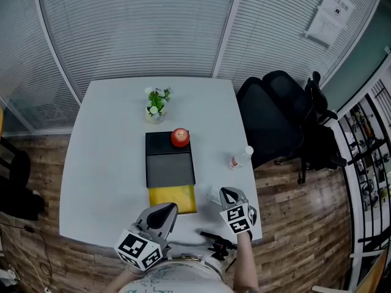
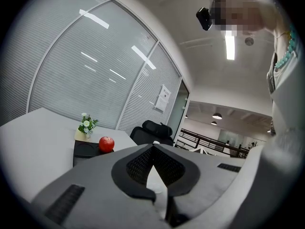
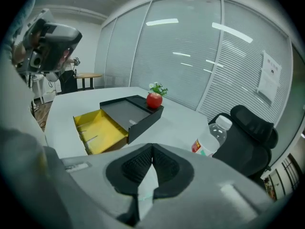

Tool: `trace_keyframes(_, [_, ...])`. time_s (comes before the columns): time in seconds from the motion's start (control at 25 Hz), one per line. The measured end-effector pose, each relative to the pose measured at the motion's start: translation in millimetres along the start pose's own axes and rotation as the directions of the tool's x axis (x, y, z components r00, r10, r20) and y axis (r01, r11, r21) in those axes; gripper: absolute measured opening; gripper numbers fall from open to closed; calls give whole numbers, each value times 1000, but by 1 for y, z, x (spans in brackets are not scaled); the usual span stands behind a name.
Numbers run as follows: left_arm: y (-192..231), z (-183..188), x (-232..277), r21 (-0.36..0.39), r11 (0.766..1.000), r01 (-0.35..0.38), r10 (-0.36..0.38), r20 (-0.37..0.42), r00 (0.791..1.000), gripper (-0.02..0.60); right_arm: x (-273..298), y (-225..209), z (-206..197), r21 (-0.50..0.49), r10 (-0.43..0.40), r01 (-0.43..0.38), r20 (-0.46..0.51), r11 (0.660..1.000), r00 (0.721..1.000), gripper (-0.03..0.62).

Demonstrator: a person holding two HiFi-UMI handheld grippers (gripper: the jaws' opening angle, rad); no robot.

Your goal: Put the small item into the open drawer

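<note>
A white table (image 1: pixel 104 163) stands against a curved wall of closed blinds (image 1: pixel 134 29) on a wood-patterned floor. At the near edge on the left, the left gripper (image 1: pixel 166 209) hangs just in front of the yellow drawer (image 1: pixel 173 198). Its own view shows the jaws closed tip to tip with nothing between them. Toward the far side of the table sits a small potted plant (image 1: pixel 157 104). Nearer, in the middle, a flat black box (image 1: pixel 169 163) carries a red apple (image 1: pixel 180 137) on its far right corner. The yellow drawer is pulled out of the box toward the person, and the part of it that shows looks bare. The small item (image 1: pixel 213 195), a pale little thing too small to make out, lies on the table outside the drawer, between its right side and the right gripper (image 1: pixel 230 194). That gripper tilts downward just beside the item, its jaws pressed together at the tips. Whether the pale strip seen behind them is the item or the tabletop cannot be told. Further right a clear plastic bottle (image 1: pixel 241 158) lies on its side near the table's edge, and beyond that edge stands a black office chair (image 1: pixel 275 115).
</note>
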State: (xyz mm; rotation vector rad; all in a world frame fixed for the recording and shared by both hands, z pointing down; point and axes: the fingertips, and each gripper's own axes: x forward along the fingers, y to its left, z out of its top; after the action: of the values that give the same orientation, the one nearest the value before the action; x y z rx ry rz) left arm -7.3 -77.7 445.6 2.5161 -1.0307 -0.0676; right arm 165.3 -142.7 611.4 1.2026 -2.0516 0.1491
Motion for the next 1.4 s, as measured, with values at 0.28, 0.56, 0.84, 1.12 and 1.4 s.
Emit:
trace_keyframes(0.28, [-2,-5,-1,-9,1000,11,-11,-12,1000,-3,17,-1,-13,76,39,-38,-16,996,999,3])
trace_keyframes(0.56, [0,-7,-3,-15,1000,5,-5,-16,1000,-3,32,8,-37,91,77,-69,-93,993,993,3])
trace_keyframes(0.84, [3,-9,-4,-18,1000,1,-1,-23,1000,-3,42,12,-60,87,105,-92,-159,992,982,3])
trace_keyframes(1.12, [5,-9,-2,-21,1000,0,0,-31,1000,-3,47,15,-71,73,119,-107,-194,992,974,3])
trace_keyframes(1.4, [6,-13,-3,-12,1000,-5,5,-43,999,-3,46,19,-63,80,142,-130,-170,988,975,52])
